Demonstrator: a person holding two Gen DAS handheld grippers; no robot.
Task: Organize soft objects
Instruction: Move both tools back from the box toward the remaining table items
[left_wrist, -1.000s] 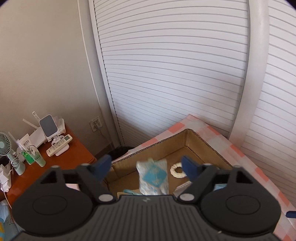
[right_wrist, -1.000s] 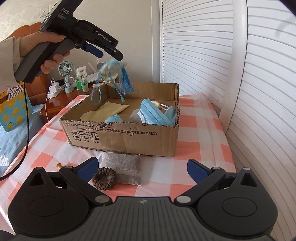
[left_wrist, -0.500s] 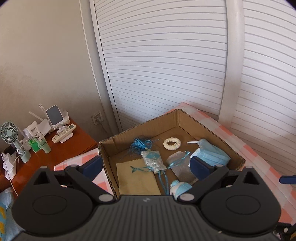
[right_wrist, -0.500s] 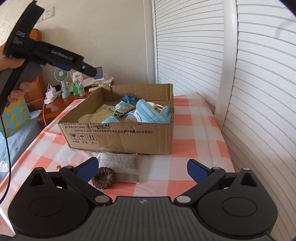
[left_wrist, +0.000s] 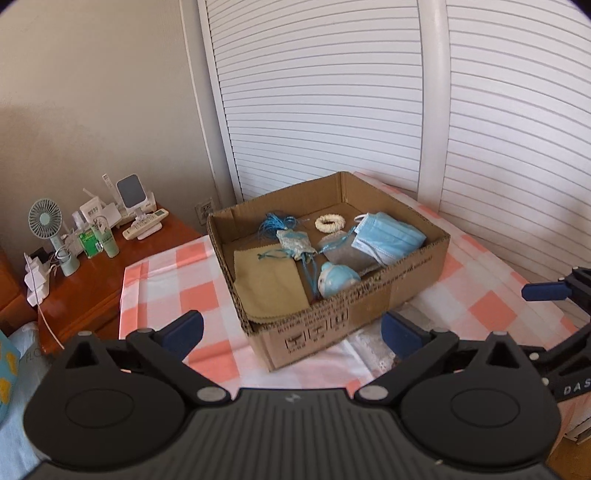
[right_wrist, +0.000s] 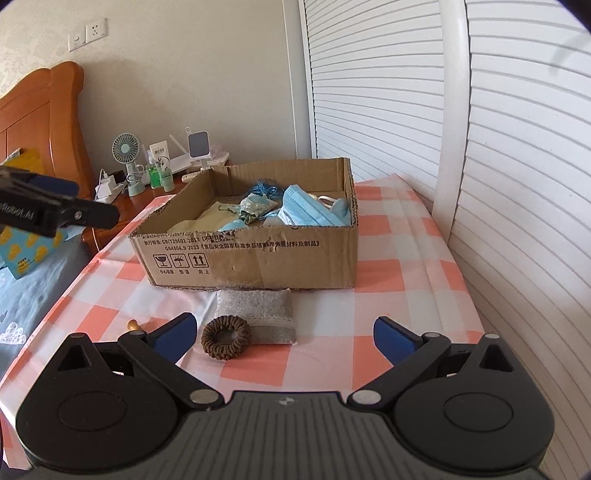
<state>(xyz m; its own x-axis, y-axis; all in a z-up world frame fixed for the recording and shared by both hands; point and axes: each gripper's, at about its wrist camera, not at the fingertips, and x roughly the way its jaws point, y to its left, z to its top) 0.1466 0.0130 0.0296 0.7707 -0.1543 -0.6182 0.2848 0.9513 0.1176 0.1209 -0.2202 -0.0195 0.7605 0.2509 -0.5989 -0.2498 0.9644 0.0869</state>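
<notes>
Fingers wide apart on both: left gripper (left_wrist: 291, 330) jaws just been opening, nothing between them; right gripper (right_wrist: 282, 334) also spread, empty. Cardboard box (right_wrist: 258, 254) at 12 o'clock on the checked tablecloth (right_wrist: 399, 295), holding blue face mask (left_wrist: 388, 238), tassel sachet (left_wrist: 295, 243), beige cloth (left_wrist: 267, 284), white scrunchie (left_wrist: 330, 223). Outside, touching the box front: grey pouch (right_wrist: 258, 312), brown scrunchie (right_wrist: 226, 338) on its 7 o'clock corner.

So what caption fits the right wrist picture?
Brown hair scrunchie and grey pouch wait outside the cardboard box.
</notes>
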